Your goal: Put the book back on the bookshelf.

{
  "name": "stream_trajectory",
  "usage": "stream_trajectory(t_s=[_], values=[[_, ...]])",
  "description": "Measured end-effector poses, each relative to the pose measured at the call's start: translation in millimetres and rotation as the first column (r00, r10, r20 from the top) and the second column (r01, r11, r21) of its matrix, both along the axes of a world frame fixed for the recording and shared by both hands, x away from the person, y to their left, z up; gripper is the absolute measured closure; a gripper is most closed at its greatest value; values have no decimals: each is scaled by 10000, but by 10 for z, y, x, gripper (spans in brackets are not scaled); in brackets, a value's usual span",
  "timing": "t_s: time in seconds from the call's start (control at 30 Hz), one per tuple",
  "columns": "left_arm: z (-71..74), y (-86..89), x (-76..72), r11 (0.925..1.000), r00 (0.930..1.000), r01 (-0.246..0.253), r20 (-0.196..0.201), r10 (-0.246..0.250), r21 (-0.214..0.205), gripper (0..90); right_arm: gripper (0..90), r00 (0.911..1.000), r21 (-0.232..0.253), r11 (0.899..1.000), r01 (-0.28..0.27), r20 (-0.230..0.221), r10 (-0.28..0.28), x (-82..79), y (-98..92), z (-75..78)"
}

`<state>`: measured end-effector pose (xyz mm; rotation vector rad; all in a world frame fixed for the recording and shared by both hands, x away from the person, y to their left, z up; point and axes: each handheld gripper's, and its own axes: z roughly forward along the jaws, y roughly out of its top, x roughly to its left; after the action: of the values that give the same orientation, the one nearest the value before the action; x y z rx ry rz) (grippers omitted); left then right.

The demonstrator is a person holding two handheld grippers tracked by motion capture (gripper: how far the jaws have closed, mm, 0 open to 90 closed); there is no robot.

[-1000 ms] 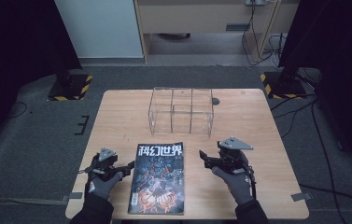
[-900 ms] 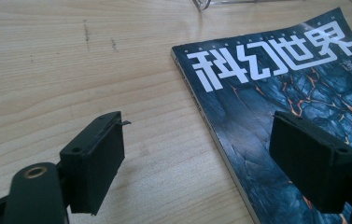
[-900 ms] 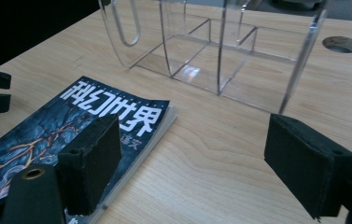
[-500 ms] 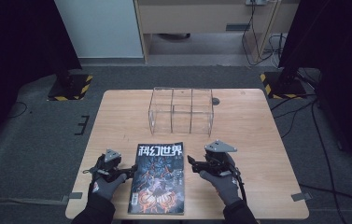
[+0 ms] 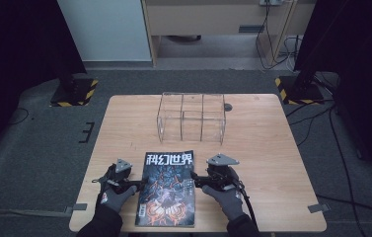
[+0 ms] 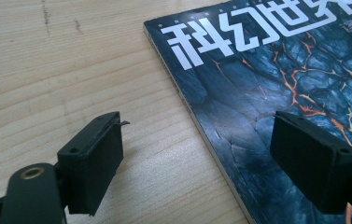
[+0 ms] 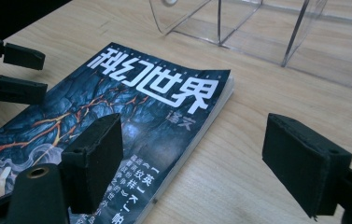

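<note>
Wood table point(image 5: 267, 148), dark floor around. Magazine point(image 5: 166, 190) flat at 6 o'clock edge. Left gripper point(image 5: 136, 185) at its 9, right gripper point(image 5: 196, 178) at its 3; both jaws wide, straddling magazine edges, gripping nothing. Clear acrylic box point(image 5: 191, 117) at 12.

Your bench point(image 5: 272, 148) is a light wooden top with plain grain and a few dark scuffs. A magazine point(image 5: 166, 190) with a dark cover of glowing orange cracks and large white Chinese lettering lies flat near your edge, its spine toward your left. Farther back, well apart from it, stands a clear acrylic organiser point(image 5: 191, 117) with compartments. A small dark disc point(image 5: 228, 106) sits just beside that organiser.
</note>
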<state>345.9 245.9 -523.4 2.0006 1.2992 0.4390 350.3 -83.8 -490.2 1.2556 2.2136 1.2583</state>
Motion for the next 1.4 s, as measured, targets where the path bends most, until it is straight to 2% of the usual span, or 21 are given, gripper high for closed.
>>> stream_trajectory(t_s=[0.33, 0.5, 0.73, 0.97, 1.4], values=[[-33, -40, 9, 9994, 9996, 246, -136, -243, 258, 163, 211, 9993, -52, 9999, -107, -356, 105, -28, 97, -140], [-39, -43, 12, 9994, 9994, 284, -190, -280, 207, 158, 216, 9987, -68, 9998, -209, -473, 206, -40, 136, -183], [-49, -46, 13, 9996, 9994, 259, -219, -257, 99, 157, 225, 9958, -105, 9995, -290, -870, 280, -71, 225, -292], [-55, -53, 10, 9997, 9996, 221, -189, -220, 67, 150, 247, 9937, -108, 9988, -468, -1028, 455, -82, 297, -355], [-58, -68, -1, 9998, 9996, 197, -182, -196, 42, 149, 283, 9905, 67, 9989, -469, -1288, 474, -91, 347, -428]])
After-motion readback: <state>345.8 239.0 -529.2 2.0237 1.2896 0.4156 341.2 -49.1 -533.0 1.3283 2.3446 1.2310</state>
